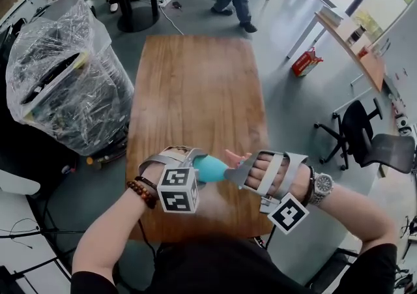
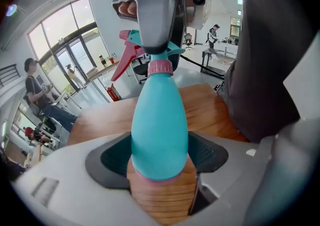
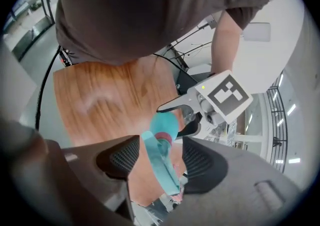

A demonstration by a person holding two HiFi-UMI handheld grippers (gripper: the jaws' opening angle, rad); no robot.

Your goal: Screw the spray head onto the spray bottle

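Right now the left gripper is clamping a smooth, teardrop-shaped teal plastic spray bottle around its broad lower body. Its dark, dimpled rubber fingers are standing wide apart and pressing on either flank of the spray bottle, with the rounded base sitting back between them.

The right gripper is meeting it from the other side. Its own dark, mesh-textured fingers are closing narrowly on the thin teal plastic spray head, which is lying slantwise between them. A red plastic trigger is sticking out to one side of the grey gripper shell.

Both grippers are holding the spray bottle in the air above the near end of the long brown wood-grain counter, not touching it. From the head view its long axis is running roughly sideways, base towards the left gripper and tapering neck towards the right one.

A ridged pink plastic collar is sitting on the narrow neck, joining the spray head to the spray bottle. I cannot tell how far it is screwed down.
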